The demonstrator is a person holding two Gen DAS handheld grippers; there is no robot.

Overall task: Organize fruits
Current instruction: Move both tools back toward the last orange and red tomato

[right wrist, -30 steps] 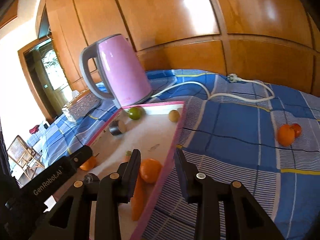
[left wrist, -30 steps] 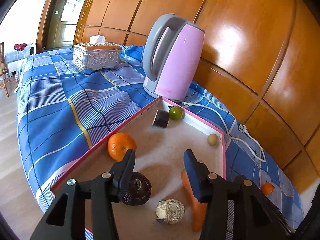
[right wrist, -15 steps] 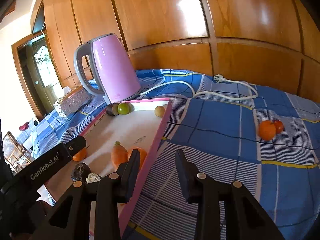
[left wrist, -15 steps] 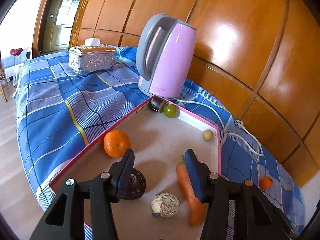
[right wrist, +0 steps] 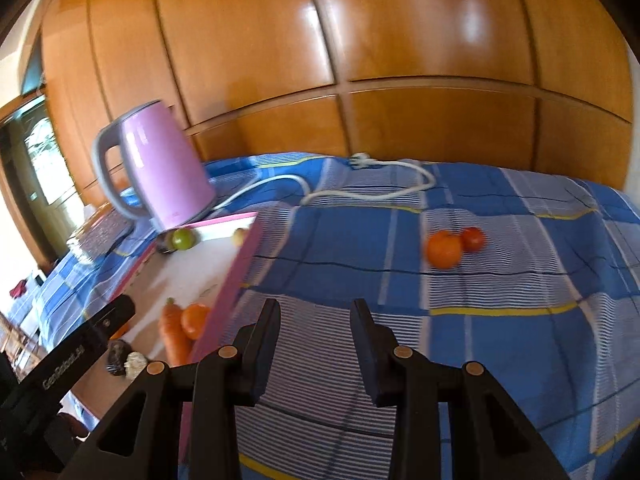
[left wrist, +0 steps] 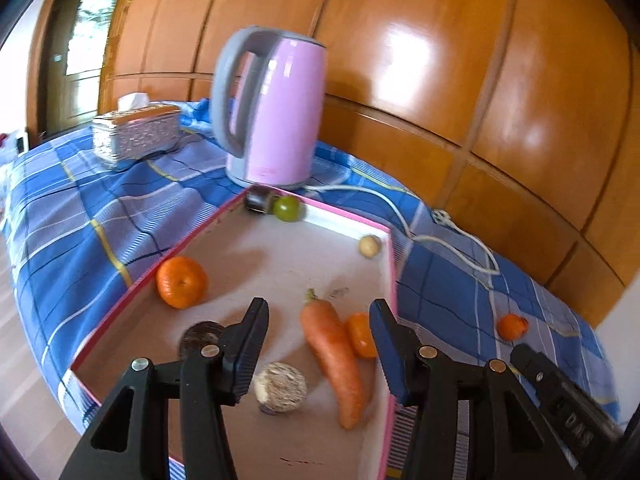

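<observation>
A pink-rimmed tray lies on the blue checked cloth. In it are a carrot, a small orange beside it, a larger orange, a green fruit, a dark roll, a small beige fruit, a dark fruit and a pale rough ball. My left gripper is open and empty above the tray's near part. My right gripper is open and empty over the cloth, right of the tray. An orange and a red fruit lie on the cloth ahead of it.
A pink kettle stands behind the tray, its white cord running across the cloth. A silver tissue box sits at the far left. A wood-panelled wall backs the table.
The right gripper has swung right, off the tray and over the cloth, leaving the small orange beside the carrot. The left gripper drew back a little. The dark roll rolled to the tray's far corner.
</observation>
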